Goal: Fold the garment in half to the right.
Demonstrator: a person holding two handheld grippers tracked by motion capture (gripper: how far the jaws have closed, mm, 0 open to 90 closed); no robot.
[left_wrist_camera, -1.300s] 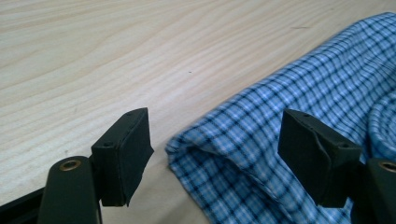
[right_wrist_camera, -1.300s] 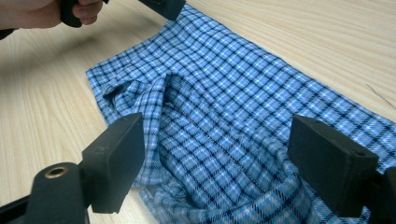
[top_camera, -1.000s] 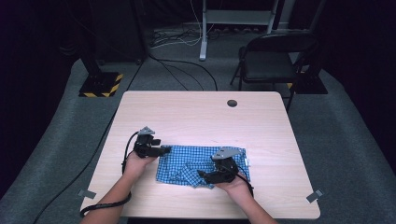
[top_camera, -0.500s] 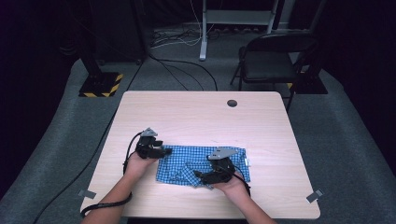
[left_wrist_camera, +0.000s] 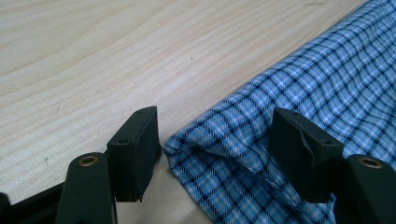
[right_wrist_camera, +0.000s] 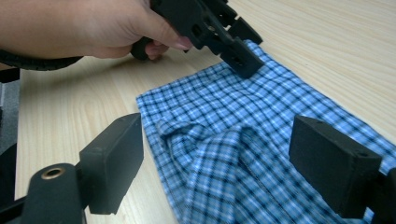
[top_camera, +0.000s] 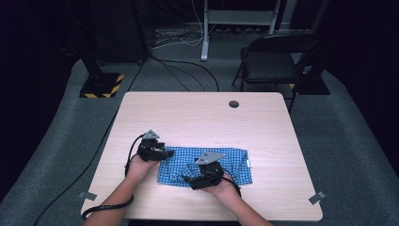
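Jaws apart, left gripper (left_wrist_camera: 215, 140) straddling cloth (left_wrist_camera: 303, 107) corner

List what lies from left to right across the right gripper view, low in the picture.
Black left jaw pad → bare light wooden table → crumpled blue checked cloth → black right jaw pad.

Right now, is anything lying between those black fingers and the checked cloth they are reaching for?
Nothing visible does. The blue checked cloth lies on the pale wooden table, its corner between the left gripper's open fingers. The right gripper is open over a raised fold.
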